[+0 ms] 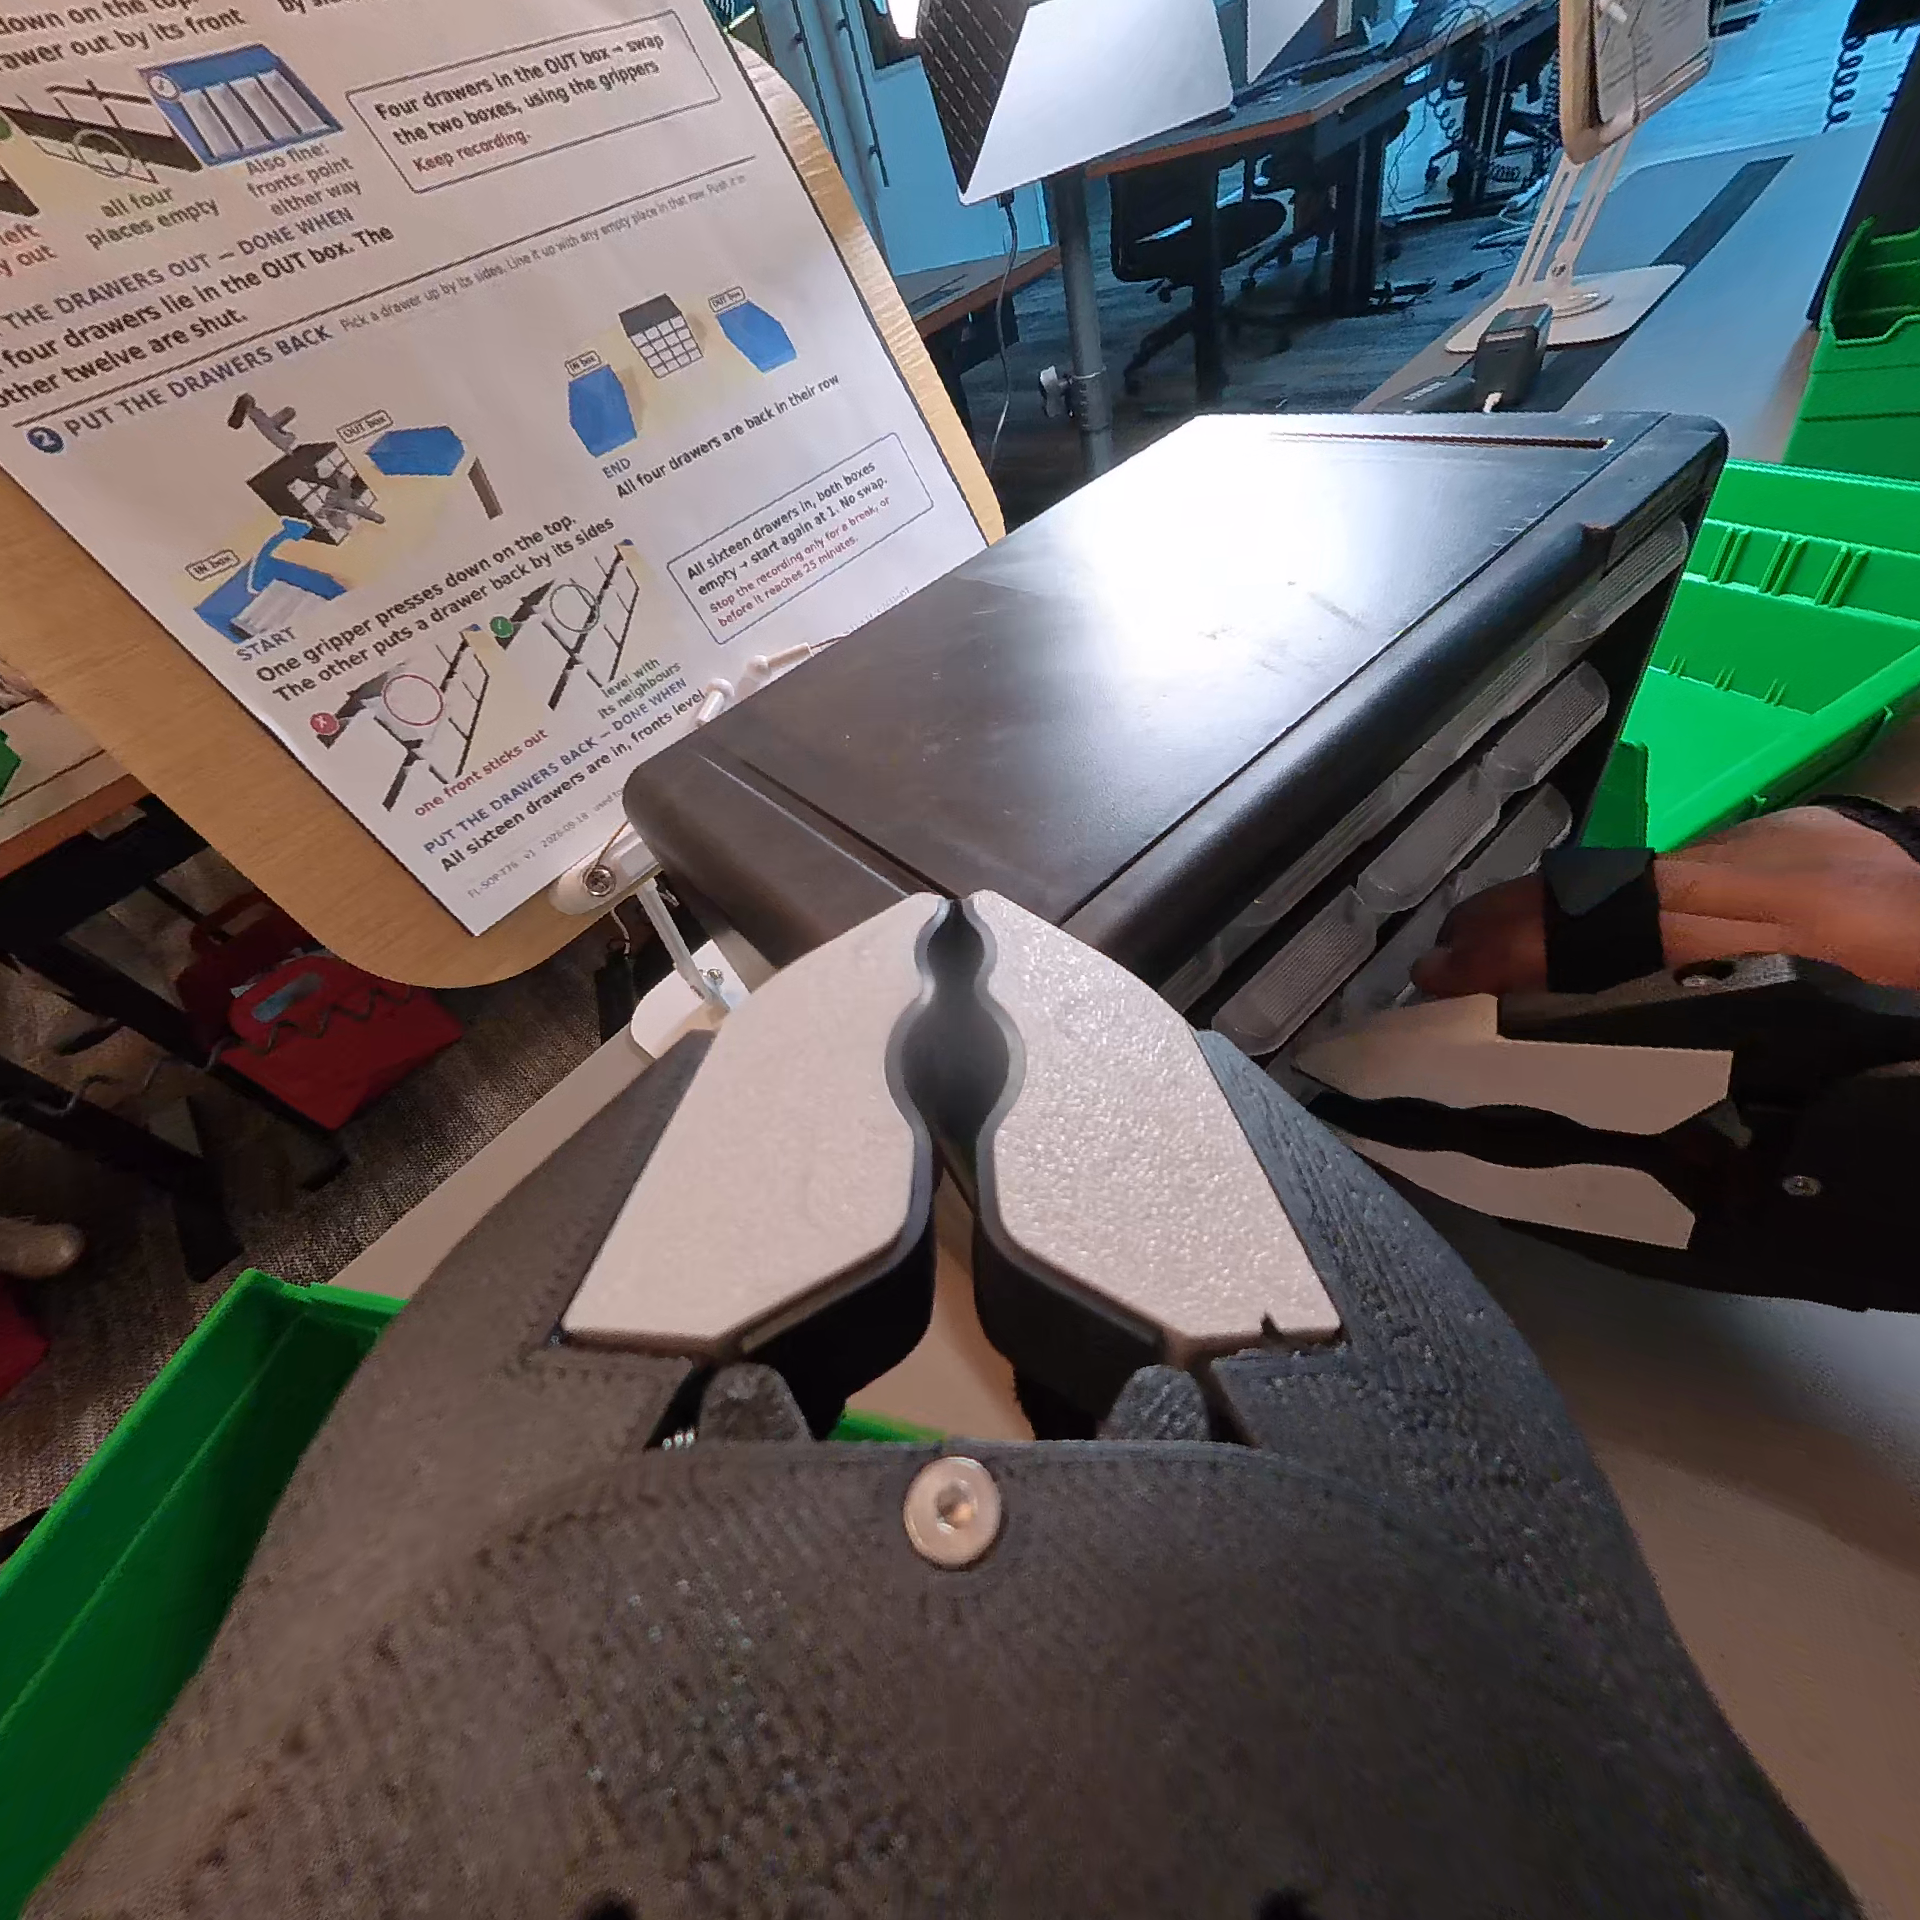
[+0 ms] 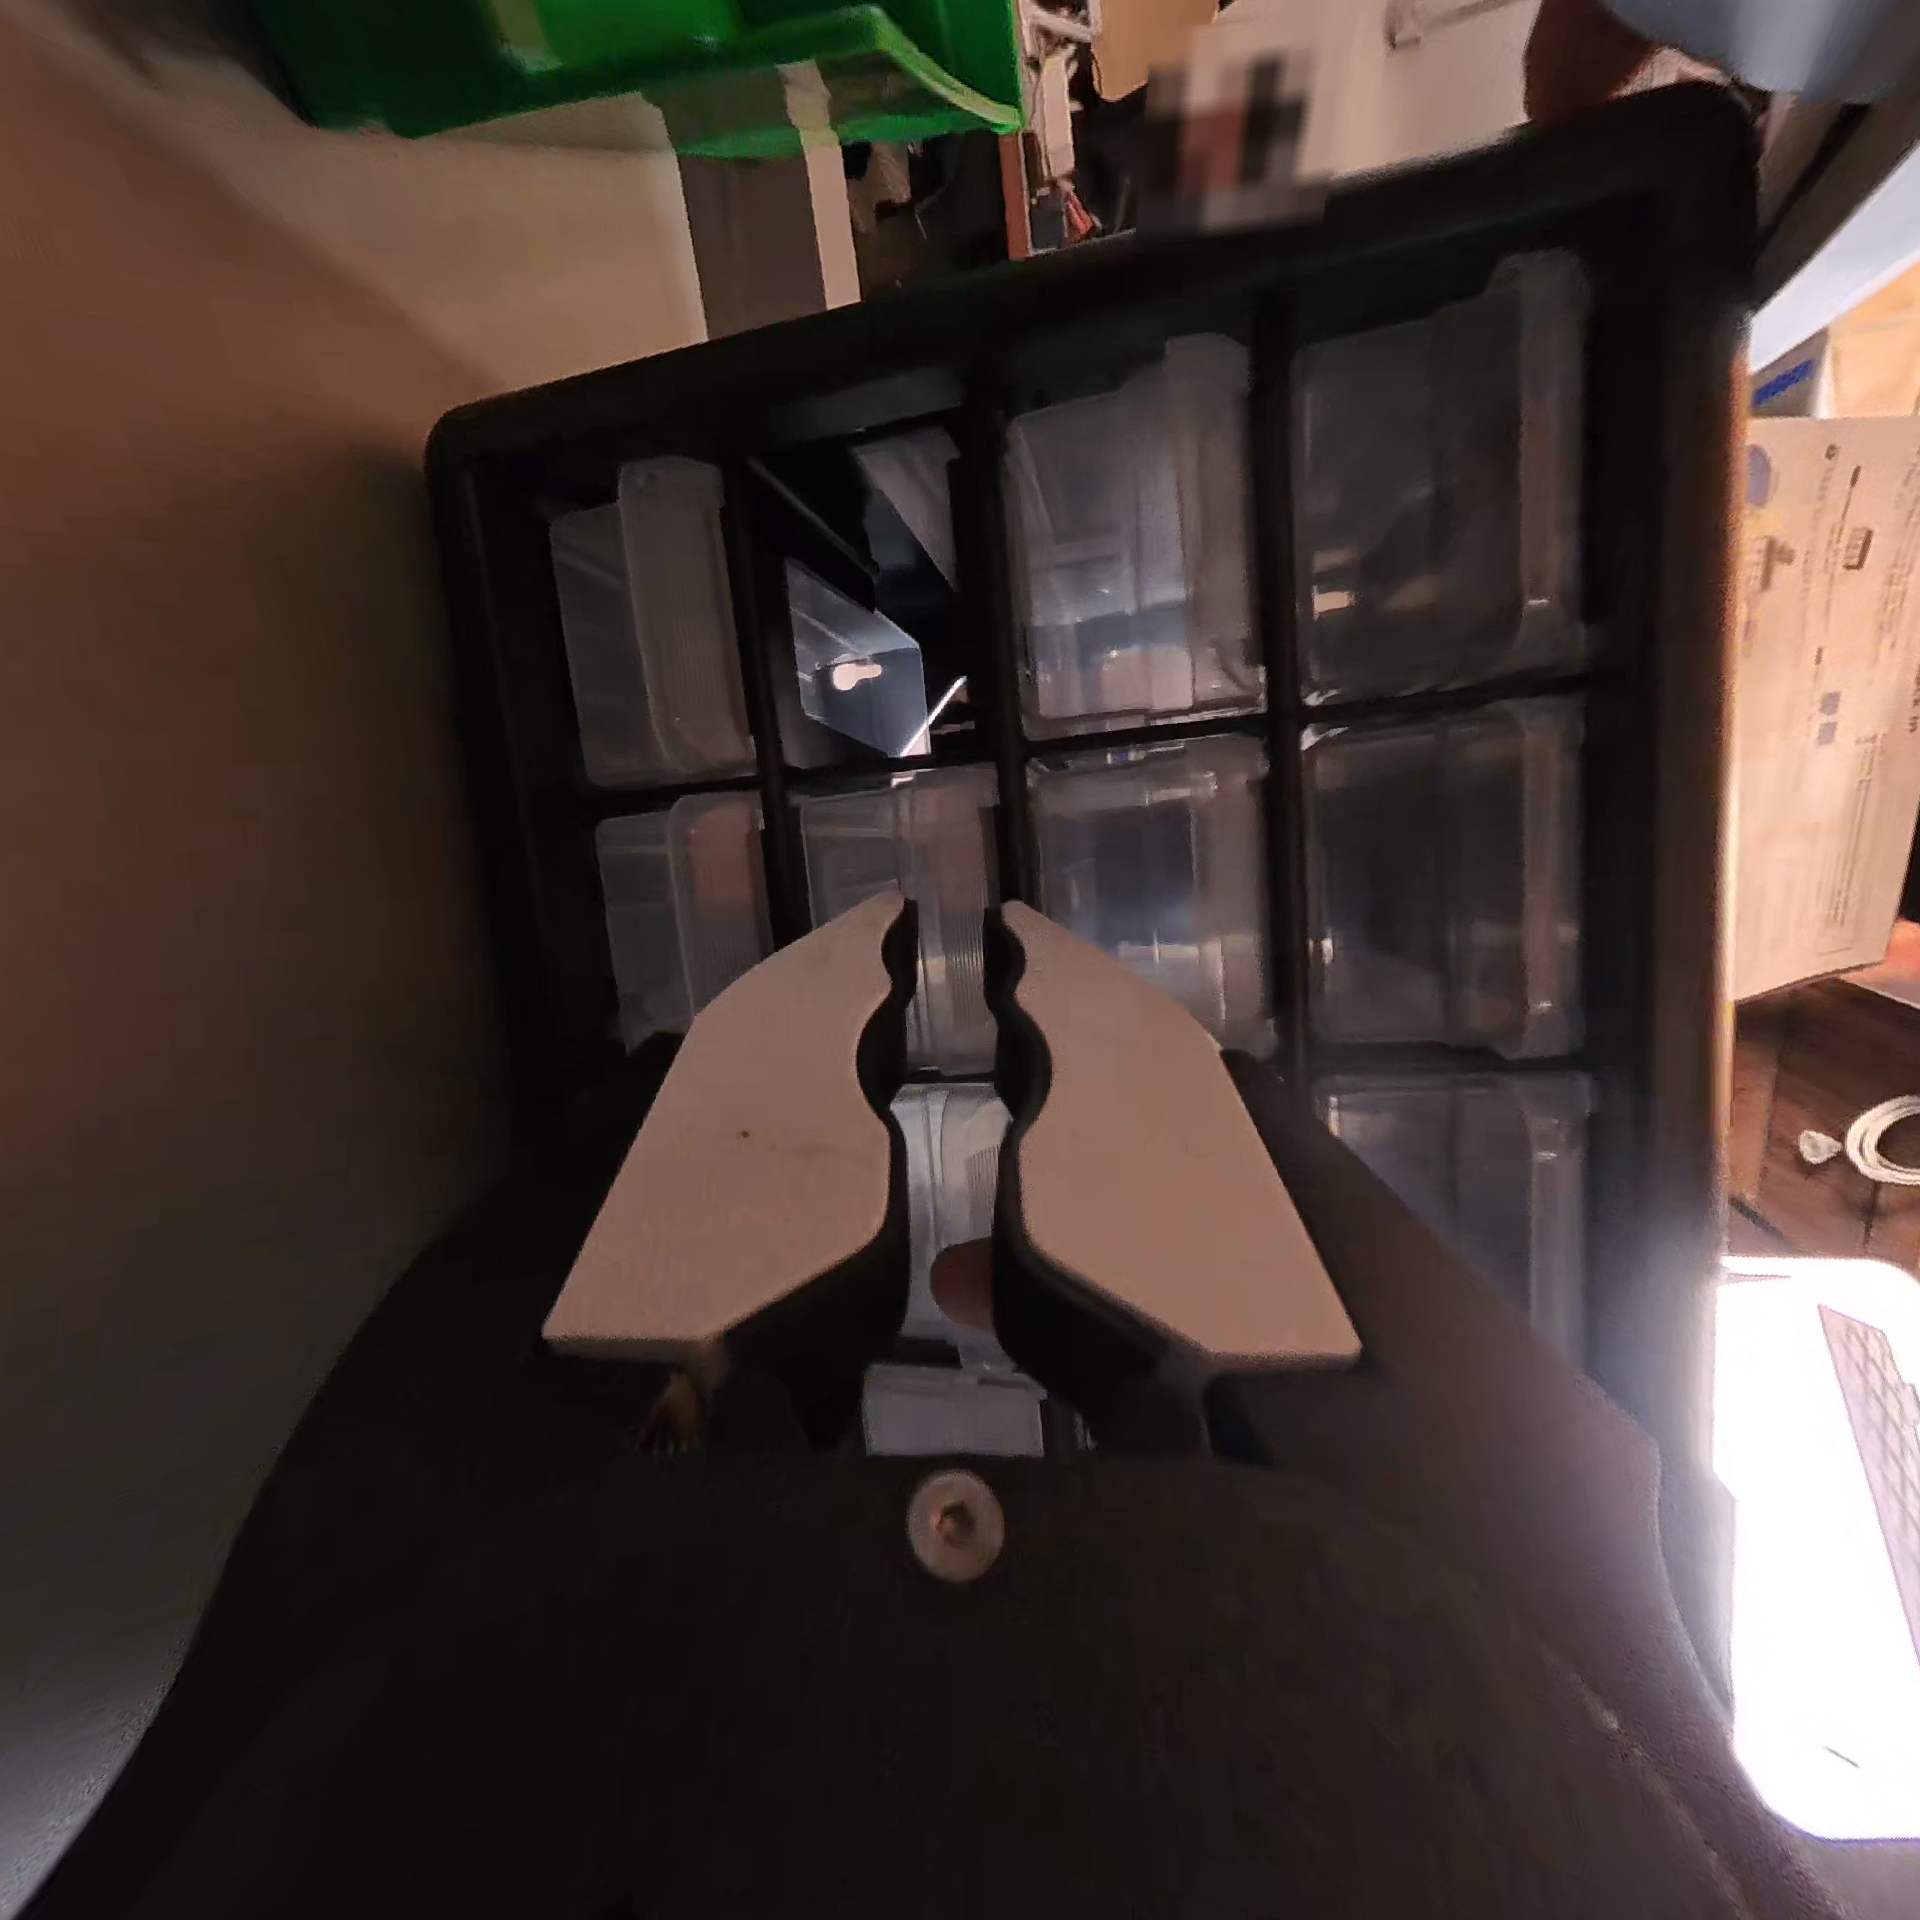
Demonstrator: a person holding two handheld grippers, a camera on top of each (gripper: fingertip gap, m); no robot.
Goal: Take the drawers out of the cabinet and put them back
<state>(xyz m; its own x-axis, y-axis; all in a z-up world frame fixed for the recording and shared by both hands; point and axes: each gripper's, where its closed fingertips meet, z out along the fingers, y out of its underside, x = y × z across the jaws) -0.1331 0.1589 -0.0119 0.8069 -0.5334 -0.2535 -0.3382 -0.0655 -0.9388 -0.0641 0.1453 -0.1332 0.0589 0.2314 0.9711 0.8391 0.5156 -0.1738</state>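
The black cabinet (image 1: 1195, 644) stands on the table, with clear drawers (image 1: 1434, 831) along its front. My left gripper (image 1: 954, 912) is shut and empty, its tips resting at the near corner of the cabinet top. My right gripper (image 1: 1340, 1101) reaches the lower front of the cabinet, held by a hand (image 1: 1766, 904). In the right wrist view the cabinet front (image 2: 1662, 623) fills the frame. My right gripper (image 2: 951, 916) is closed on the ribbed front handle of a clear drawer (image 2: 951, 997). One slot (image 2: 862, 582) near it stands open and empty.
A green bin (image 1: 1818, 644) sits just right of the cabinet, and another (image 1: 125, 1507) at the lower left. It also shows in the right wrist view (image 2: 644, 73). A wooden board with an instruction sheet (image 1: 416, 416) stands behind the cabinet's left side. Desks and chairs lie beyond.
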